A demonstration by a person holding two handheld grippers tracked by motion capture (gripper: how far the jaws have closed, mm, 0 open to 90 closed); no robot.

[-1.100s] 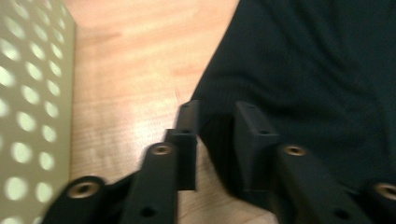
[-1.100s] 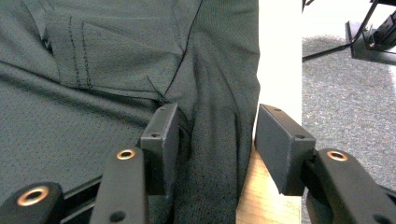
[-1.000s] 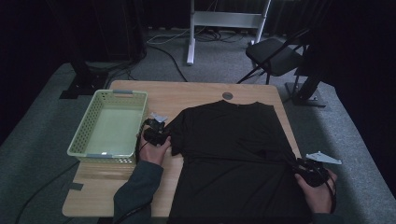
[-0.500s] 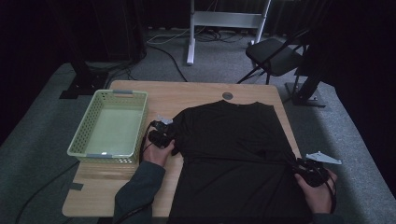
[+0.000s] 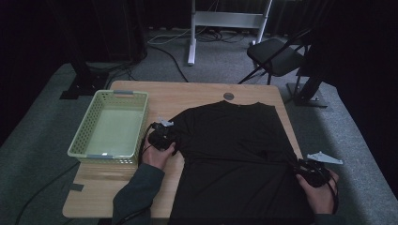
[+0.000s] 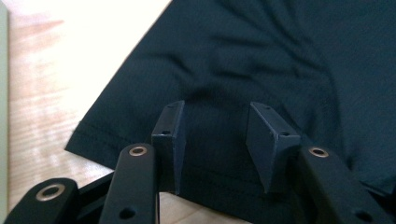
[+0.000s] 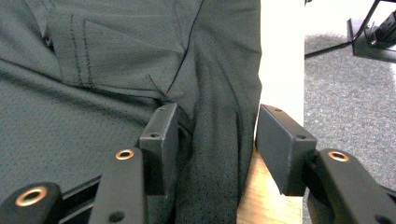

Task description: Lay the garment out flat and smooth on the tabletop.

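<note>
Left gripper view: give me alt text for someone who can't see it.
The left gripper has its two black jaws apart over the hemmed sleeve edge of a black T-shirt, cloth between them, not pinched. The shirt lies on a light wooden table.

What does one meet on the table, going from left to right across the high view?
Pale green plastic basket → left tool → black T-shirt → right tool
</note>
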